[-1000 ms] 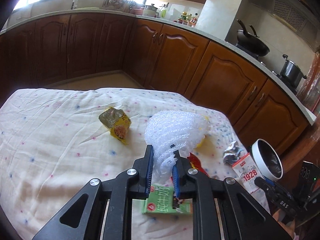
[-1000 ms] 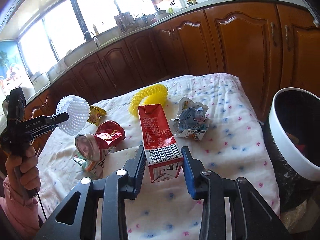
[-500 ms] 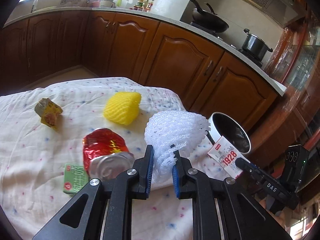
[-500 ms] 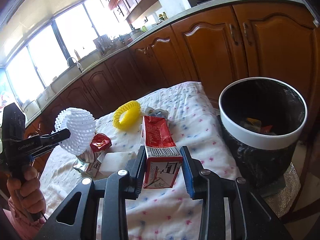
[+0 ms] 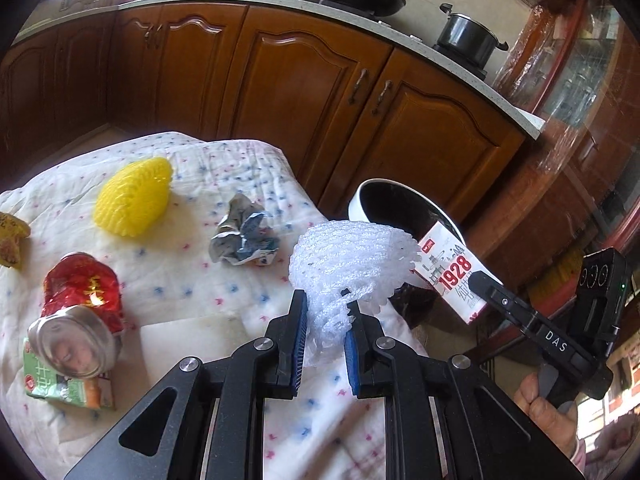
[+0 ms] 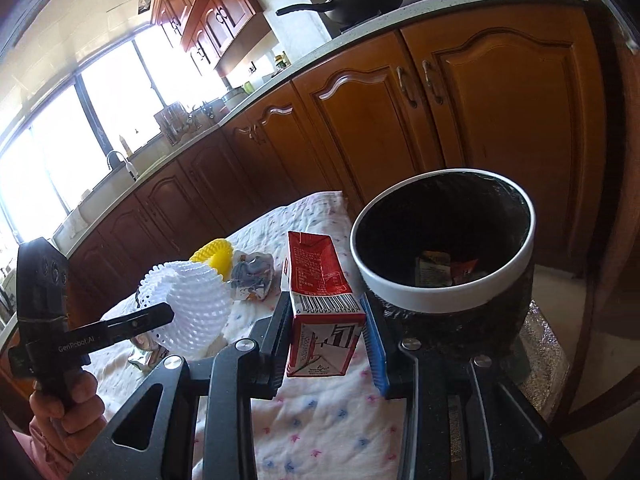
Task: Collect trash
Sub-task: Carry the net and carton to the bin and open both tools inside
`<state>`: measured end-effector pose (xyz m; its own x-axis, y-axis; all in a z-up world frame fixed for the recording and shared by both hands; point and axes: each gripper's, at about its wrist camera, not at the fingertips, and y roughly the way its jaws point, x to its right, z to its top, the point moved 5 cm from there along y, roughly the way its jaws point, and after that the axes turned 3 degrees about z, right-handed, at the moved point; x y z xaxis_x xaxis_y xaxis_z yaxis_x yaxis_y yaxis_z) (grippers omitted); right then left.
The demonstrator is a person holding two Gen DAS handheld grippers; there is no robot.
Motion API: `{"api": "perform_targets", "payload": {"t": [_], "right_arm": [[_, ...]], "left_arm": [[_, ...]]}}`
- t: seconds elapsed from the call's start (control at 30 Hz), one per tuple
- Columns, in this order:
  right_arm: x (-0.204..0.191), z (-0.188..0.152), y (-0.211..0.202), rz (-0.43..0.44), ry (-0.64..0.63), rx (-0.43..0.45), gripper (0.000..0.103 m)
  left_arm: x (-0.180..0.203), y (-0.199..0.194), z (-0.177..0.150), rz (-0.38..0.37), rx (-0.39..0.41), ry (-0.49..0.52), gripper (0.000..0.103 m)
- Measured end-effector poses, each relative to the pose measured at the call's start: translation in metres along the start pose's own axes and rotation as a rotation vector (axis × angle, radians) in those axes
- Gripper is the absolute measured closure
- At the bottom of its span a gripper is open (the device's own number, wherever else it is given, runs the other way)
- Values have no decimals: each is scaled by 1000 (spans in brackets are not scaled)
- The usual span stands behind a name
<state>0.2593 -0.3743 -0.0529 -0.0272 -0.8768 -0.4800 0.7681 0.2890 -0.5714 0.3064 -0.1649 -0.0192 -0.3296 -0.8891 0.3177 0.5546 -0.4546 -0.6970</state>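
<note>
In my right gripper [image 6: 326,334] I hold a red milk carton [image 6: 322,284]; the blue pads press on its two sides near the barcode end, and it stands up between them, above the edge of the table [image 6: 320,420]. My left gripper [image 5: 323,330] is clenched on a white foam net [image 5: 352,256], which is squeezed thin between the pads and opens wide above them. Both pieces are lifted off the cloth.

The step in hand, as I judge it, is carrying these two pieces to the trash bin [image 6: 440,296]. The bin stands just beside the end of the table, lined with a black bag, and some wrappers lie already at its bottom. For the next move I think each piece must be brought over the white rim and only then let go. The carton is closer to the opening, so it should go first. The foam net is light and may cling to the pads or drift aside.

On the table I see more trash: a yellow foam net [image 5: 132,204], a crumpled wrapper [image 5: 244,236], a crushed red can [image 5: 80,312] lying on a green carton [image 5: 64,388], and a yellowish packet [image 5: 10,240] at the far left. Nothing stands between my grippers and the bin, but the two grippers are near each other, so they could collide over the opening.
</note>
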Motion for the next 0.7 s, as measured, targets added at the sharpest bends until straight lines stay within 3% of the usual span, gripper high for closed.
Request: {"api": "perform_targets", "payload": {"t": [0.37,0.7], "right_arm": [[42,21,-6,-83,25,35,69],[85,51,7,-182,37,24,69]], "left_arm": [[48,60,29,-18,-21,86,88],[90,135,72,-22,-97,168,87]]}}
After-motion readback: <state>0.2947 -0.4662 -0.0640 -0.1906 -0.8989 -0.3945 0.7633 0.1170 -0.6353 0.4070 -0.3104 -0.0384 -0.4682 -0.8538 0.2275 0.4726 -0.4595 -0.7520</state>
